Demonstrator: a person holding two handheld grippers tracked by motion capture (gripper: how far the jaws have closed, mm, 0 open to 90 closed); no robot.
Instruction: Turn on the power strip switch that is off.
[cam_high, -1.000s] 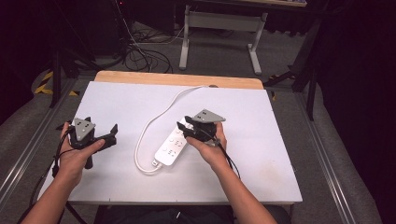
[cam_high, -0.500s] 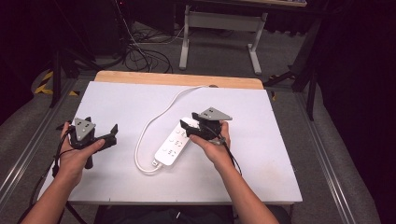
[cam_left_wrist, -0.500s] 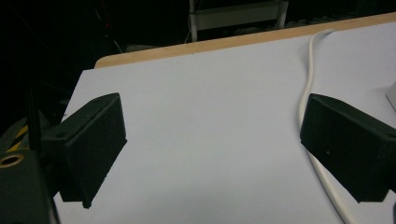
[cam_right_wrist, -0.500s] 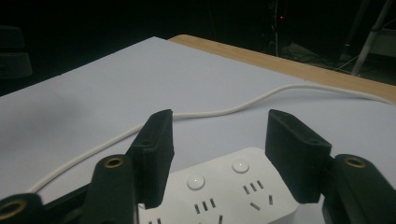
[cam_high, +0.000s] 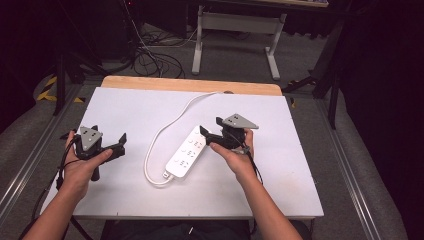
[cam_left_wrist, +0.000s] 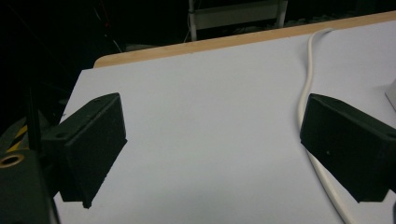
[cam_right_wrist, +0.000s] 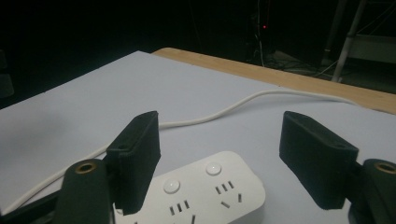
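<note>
A white power strip (cam_high: 186, 153) lies slantwise in the middle of the white table top (cam_high: 280, 170). Its white cable (cam_high: 165, 131) loops off the near end and runs to the far edge. My right gripper (cam_high: 210, 127) hovers open at the strip's far end, jaws pointing left. In the right gripper view the strip (cam_right_wrist: 205, 189) with its two round buttons sits low between the spread jaws of the right gripper (cam_right_wrist: 219, 122). My left gripper (cam_high: 121, 143) is held open at the table's left, apart from the strip. In its own view, the left gripper (cam_left_wrist: 210, 122) has only bare table between its jaws, with the cable (cam_left_wrist: 306, 93) beside the right jaw.
A wooden strip (cam_high: 190, 85) borders the table's far edge. Behind it on the floor stand a desk frame (cam_high: 235, 30) and tangled cables (cam_high: 150, 55). Metal rails (cam_high: 360, 185) run along both sides of the table.
My right gripper has drawn back a little to the right and away from me, from over the strip's end. The left gripper has hardly moved.
</note>
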